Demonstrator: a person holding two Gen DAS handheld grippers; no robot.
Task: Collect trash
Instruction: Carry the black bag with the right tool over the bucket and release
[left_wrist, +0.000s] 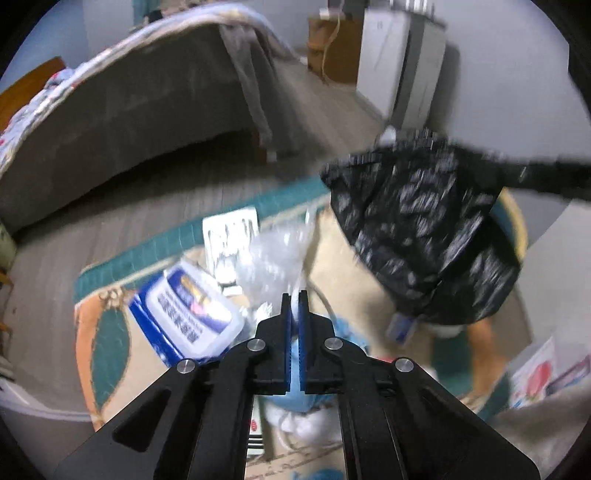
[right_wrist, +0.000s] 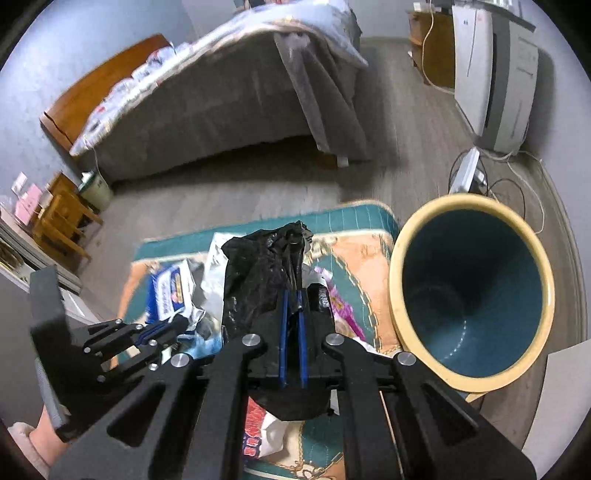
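Note:
My right gripper (right_wrist: 293, 295) is shut on a black trash bag (right_wrist: 258, 280) and holds it above the rug; in the left wrist view the bag (left_wrist: 424, 236) hangs at the right. My left gripper (left_wrist: 294, 299) is shut on a clear crinkled plastic wrapper (left_wrist: 280, 254); it also shows in the right wrist view (right_wrist: 173, 325) low at the left. Loose trash lies on the rug: a blue and white packet (left_wrist: 192, 310), a white paper sheet (left_wrist: 229, 236) and pink wrappers (right_wrist: 343, 306).
A teal and orange patterned rug (right_wrist: 354, 218) covers the floor. A blue bin with a cream rim (right_wrist: 472, 291) stands at its right. A bed (right_wrist: 221, 92) is behind, a white cabinet (right_wrist: 495, 74) at the back right, cables (right_wrist: 513, 184) near it.

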